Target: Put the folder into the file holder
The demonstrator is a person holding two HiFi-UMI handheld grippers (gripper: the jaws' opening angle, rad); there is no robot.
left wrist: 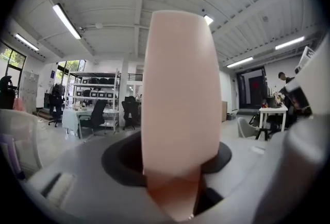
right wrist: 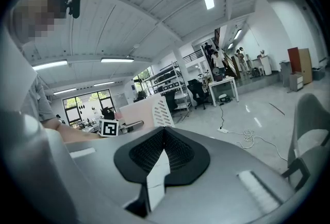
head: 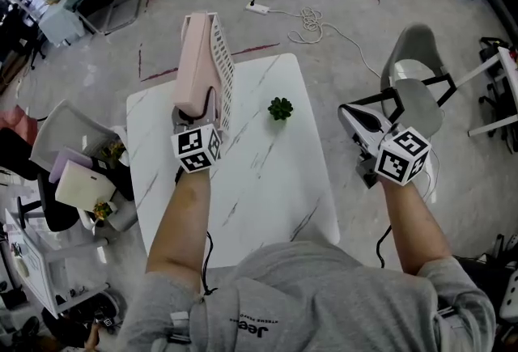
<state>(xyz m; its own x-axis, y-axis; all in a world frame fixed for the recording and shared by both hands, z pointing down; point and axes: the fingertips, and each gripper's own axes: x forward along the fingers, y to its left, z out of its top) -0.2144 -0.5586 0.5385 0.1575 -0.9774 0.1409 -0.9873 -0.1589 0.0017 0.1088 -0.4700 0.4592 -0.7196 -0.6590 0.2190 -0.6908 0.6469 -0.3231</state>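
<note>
Forearms reach out from the person's grey shirt (head: 324, 302), one over the white marbled desk (head: 267, 180) and one beyond its right edge.

The right gripper (head: 350, 114) hovers off the desk's right side, above the floor and just near of a grey chair (head: 414, 71). Its own view shows the jaws brought together, the dark ribbed pads meeting along one line with nothing between them. It touches nothing.

The left gripper (head: 197, 109) sits over the left part of the desk, its marker cube (head: 197, 150) towards the person and its jaws pointing away. The pink folder (head: 193, 67) stands on edge between those jaws, which surround its near lower edge. In the left gripper view the folder fills the middle of the opening, and a dark gap shows beside its right face. The jaws therefore look part open around the folder rather than clamped on it, though the left face cannot be judged as clearly.

Beyond the jaws, the folder stands upright in the white file holder (head: 223, 71), its flat side against the left of the holder's perforated wall. The holder's rim wraps around the folder's far top corner. The holder rests near the far left of the desk.

To its right, apart from it, a small green plant (head: 281, 108) sits on the desk. Farther off, a white cable (head: 312, 19) and a power strip (head: 257, 8) lie on the floor.
</note>
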